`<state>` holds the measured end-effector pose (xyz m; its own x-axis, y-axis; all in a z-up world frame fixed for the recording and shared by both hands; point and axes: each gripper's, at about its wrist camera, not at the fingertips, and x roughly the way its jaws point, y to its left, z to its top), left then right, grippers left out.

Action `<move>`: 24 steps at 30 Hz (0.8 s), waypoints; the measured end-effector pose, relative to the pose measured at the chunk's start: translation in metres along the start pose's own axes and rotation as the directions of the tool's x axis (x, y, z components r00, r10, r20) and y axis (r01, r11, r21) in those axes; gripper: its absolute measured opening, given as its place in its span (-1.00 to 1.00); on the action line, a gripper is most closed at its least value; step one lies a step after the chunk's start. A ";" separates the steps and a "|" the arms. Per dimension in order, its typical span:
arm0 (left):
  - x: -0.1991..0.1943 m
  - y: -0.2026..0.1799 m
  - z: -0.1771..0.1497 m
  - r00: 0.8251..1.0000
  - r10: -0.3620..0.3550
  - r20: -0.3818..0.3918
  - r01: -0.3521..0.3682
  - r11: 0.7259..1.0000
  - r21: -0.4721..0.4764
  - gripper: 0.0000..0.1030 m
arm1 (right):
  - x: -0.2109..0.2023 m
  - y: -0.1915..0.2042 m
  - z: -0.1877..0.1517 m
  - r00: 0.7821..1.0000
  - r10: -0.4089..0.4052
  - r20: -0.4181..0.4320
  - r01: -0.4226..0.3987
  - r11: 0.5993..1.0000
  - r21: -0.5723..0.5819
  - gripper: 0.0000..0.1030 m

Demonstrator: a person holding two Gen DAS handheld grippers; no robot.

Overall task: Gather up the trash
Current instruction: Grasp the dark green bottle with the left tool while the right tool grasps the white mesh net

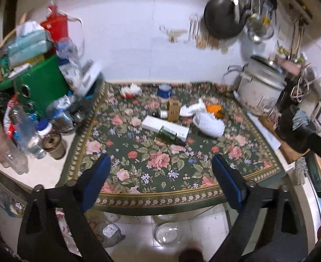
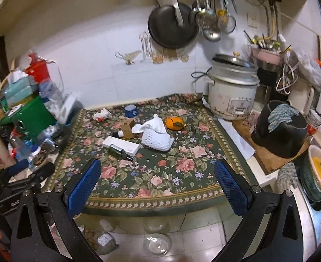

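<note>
On a table under a floral cloth [image 1: 160, 161] [image 2: 160, 170] lies the litter: a green glass bottle [image 1: 168, 135] [image 2: 116, 149] on its side, a flat white box [image 1: 158, 124] [image 2: 119, 144], a small brown carton [image 1: 174, 108] [image 2: 127, 127], white foam netting [image 1: 208, 122] [image 2: 157, 138], a crumpled wrapper [image 1: 130, 90] [image 2: 101, 114], an orange [image 1: 214, 108] [image 2: 174, 122] and a blue cup [image 1: 164, 90] [image 2: 130, 110]. My left gripper [image 1: 161, 166] and right gripper [image 2: 158, 172] both hover open over the cloth's near edge, nothing between their blue pads [image 1: 95, 181] [image 2: 84, 183].
A rice cooker [image 2: 232, 93] stands at the back right beside a black pot [image 2: 280, 131] on a wooden board. Bottles, a green box [image 1: 40, 83] and tissue packs crowd the left. A black pan [image 2: 173, 25] and ladles hang on the wall. Glass bowls [image 2: 156, 244] sit on the floor.
</note>
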<state>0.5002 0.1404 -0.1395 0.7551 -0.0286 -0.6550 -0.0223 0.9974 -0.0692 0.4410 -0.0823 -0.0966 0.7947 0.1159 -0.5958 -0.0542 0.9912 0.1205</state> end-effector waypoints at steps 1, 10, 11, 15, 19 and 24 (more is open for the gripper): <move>0.010 -0.001 0.001 1.000 0.002 -0.013 -0.002 1.000 0.001 0.76 | 0.011 -0.003 0.002 1.000 0.000 -0.014 0.000 1.000 0.002 0.99; 0.111 -0.010 0.019 0.985 0.046 -0.168 -0.061 0.995 -0.082 0.76 | 0.113 -0.035 0.030 0.987 0.067 -0.145 -0.073 0.997 -0.033 0.99; 0.124 -0.011 0.022 0.979 0.063 -0.195 -0.085 0.991 -0.108 0.76 | 0.124 -0.039 0.034 0.983 0.083 -0.162 -0.090 0.995 -0.036 0.99; 0.166 -0.009 0.038 0.963 0.058 -0.264 -0.115 0.972 -0.205 0.77 | 0.167 -0.054 0.055 0.961 0.150 -0.231 -0.165 0.985 -0.046 0.99; 0.215 -0.007 0.053 0.950 0.075 -0.302 -0.168 0.941 -0.293 0.77 | 0.213 -0.061 0.072 0.939 0.196 -0.283 -0.222 0.973 -0.062 0.98; 0.267 -0.010 0.056 0.929 0.067 -0.365 -0.207 0.910 -0.360 0.76 | 0.274 -0.063 0.076 0.879 0.279 -0.386 -0.313 0.949 -0.027 0.91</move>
<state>0.7390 0.1267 -0.2716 0.4609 0.0158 -0.8873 -0.4127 0.8890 -0.1986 0.7085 -0.1175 -0.2067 0.4505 0.4029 -0.7967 -0.3162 0.9066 0.2797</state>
